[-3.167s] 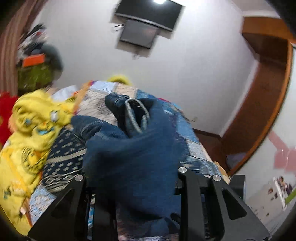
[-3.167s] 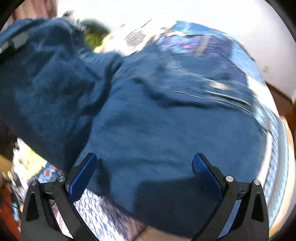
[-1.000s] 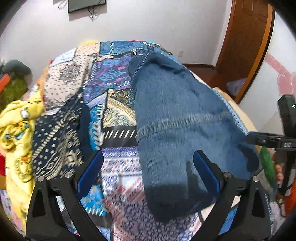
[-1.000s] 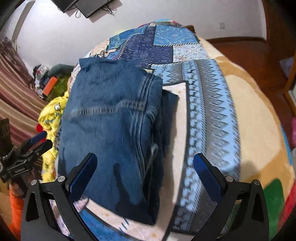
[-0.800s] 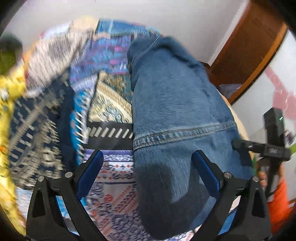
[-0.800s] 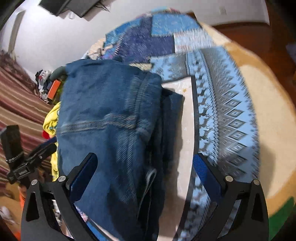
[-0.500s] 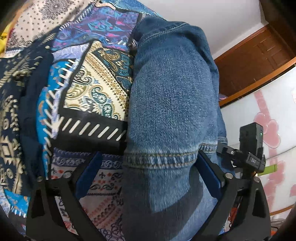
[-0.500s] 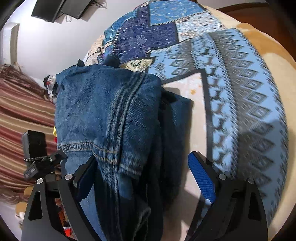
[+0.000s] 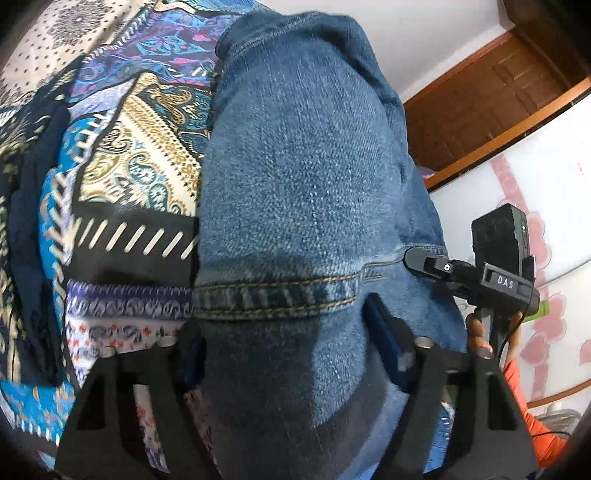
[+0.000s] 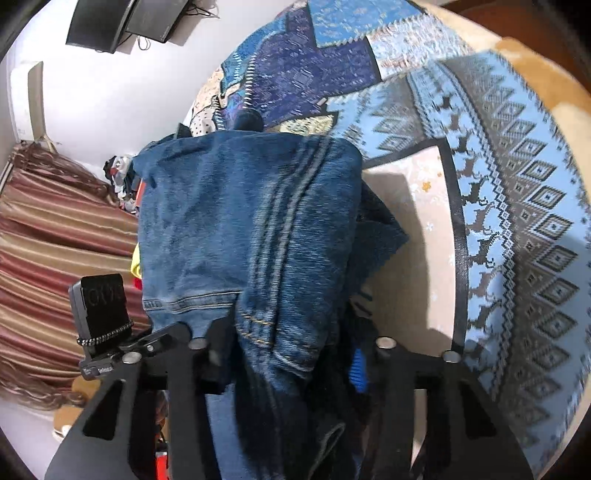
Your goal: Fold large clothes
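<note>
Folded blue jeans lie lengthwise on the patterned bedspread. My left gripper has its jaws around the near left edge of the stack, closing on the denim. In the right wrist view the jeans fill the centre, and my right gripper has its jaws around the near right edge, pressed into the layers. Each gripper shows in the other's view, at the right and at the left. The fingertips are partly buried in cloth.
A dark patterned garment lies on the bed at the left. A wooden door stands at the far right. Striped curtains hang at the left, and a wall TV is beyond the bed.
Both grippers have come down onto the near end of the folded jeans and their jaws have narrowed from wide open to gripping the denim.
</note>
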The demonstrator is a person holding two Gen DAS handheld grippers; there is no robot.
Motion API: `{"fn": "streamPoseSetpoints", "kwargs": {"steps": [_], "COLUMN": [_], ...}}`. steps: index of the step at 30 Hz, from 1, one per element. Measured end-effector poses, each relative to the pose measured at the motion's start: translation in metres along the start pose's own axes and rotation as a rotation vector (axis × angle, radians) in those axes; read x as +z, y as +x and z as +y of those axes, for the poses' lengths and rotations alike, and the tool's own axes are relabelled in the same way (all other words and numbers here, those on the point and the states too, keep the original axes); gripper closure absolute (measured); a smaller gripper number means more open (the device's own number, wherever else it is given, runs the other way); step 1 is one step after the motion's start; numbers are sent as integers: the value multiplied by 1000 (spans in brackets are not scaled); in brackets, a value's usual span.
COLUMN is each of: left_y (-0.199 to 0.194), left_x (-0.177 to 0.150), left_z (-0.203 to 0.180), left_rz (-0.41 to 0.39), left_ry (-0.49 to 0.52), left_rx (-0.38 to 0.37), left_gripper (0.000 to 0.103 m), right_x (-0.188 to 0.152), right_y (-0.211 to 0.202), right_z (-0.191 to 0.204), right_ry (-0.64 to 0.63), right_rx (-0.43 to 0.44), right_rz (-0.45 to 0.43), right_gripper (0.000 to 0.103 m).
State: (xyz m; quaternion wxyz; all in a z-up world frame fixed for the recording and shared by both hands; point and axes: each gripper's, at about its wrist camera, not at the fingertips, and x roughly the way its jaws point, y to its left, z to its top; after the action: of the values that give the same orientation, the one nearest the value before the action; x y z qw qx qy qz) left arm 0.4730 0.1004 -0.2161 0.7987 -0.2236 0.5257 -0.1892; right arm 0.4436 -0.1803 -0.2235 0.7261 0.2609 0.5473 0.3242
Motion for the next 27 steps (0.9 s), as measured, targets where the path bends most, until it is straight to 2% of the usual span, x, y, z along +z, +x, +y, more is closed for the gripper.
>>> {"fn": "streamPoseSetpoints", "kwargs": {"steps": [3,7,15,21,24,27], "left_y": [-19,-57,-164,-239,-259,-263], "left_x": [-9,-23,-34,-33,-31,-25], "left_z": [-8,-18,-16,23,52,87], "left_rz": [-17,-81,-259,-370,-389,-398], "left_ry": [0,12,25,16,-7,-46], "left_rx": [6,35,35,44,64,80], "left_gripper": [47,48,48,48,48,48], "right_x": [-1,-11,-18,-22,-18,-13], "right_y": [-6,-17,-23,2,29,60], "right_z": [21,68,165,231,253,264], "right_ry": [-31,-105,-233,-311,-334,-333], "right_rx": [-16,-15,8,29,27,25], "right_rz": [-19,-35,-85,-109,-107,-84], "right_gripper": [72,74,74,74,74,74]}}
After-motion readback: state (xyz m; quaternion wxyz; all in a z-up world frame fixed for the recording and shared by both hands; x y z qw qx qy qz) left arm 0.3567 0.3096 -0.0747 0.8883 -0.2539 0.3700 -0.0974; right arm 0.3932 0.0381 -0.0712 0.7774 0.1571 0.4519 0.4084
